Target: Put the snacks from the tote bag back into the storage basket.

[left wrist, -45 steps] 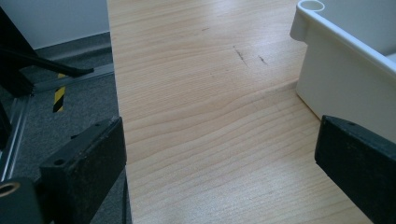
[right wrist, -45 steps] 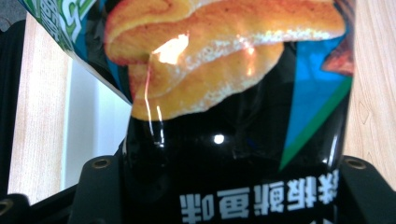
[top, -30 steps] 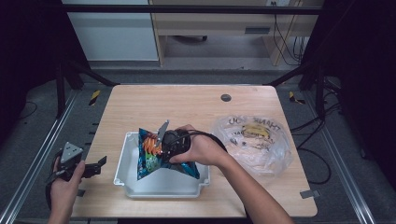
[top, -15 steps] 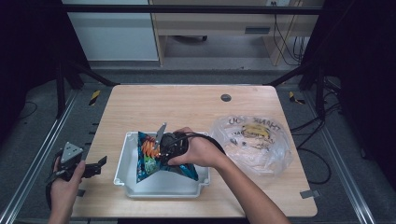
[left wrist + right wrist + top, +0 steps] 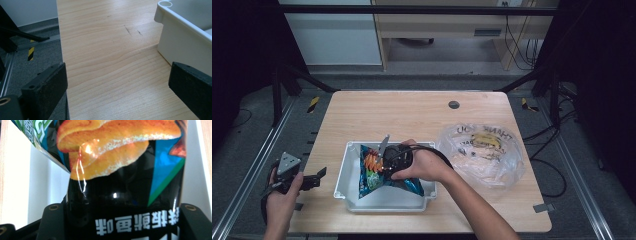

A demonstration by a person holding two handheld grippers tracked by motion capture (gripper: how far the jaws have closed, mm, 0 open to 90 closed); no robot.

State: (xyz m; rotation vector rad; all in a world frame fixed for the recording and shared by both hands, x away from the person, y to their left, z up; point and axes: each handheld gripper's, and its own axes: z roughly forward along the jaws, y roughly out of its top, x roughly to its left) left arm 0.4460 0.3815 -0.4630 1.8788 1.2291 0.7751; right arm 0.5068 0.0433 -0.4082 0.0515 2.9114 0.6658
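Observation:
A blue and black chip bag printed with orange chips lies in the white tray at the table's front. My right gripper is over the bag, held by a hand. In the right gripper view the chip bag sits between the jaws of my right gripper, which stand wide apart on either side of it, so the gripper is open. My left gripper hovers off the table's left front edge, open. In the left gripper view my left gripper faces bare wood with the tray's wall to its right.
A clear plastic bag holding bananas lies on the table's right half, close to the right forearm. A small dark grommet sits near the far edge. Bare wood lies beyond the tray. Metal frame rails run along both sides.
The right hand and the chip bag have shifted slightly left and lower in the tray. The left gripper has stayed where it was.

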